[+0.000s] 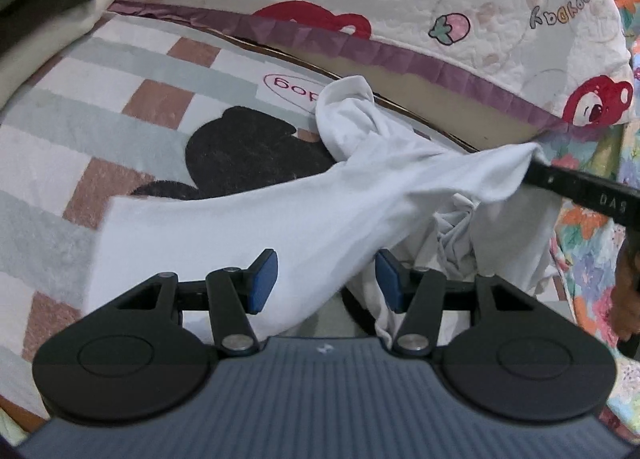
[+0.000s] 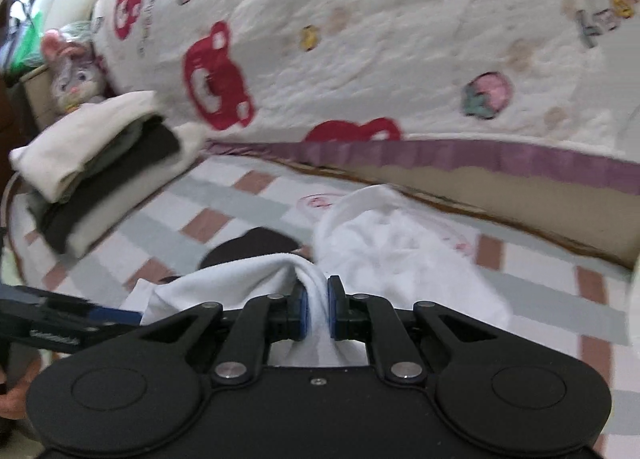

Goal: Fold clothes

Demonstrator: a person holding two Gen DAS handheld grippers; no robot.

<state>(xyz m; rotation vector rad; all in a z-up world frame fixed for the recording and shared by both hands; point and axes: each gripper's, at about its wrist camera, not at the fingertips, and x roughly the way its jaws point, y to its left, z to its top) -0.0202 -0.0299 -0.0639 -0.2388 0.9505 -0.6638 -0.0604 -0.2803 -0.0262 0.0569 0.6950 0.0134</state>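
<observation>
Right wrist view: your right gripper (image 2: 317, 309) pinched a bunched fold of the white garment (image 2: 400, 243).
Your left gripper (image 1: 326, 279) stood half-spread, cloth draped between its pads, unpressed; the garment's length ran from it up-right toward your right gripper across the checked rug (image 1: 120, 99).

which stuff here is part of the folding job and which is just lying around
In the job:
white garment
right gripper, shut on it
left gripper, jaws apart
stack of folded clothes

Lying about:
bear-print quilt
checked rug
plush rabbit
</observation>
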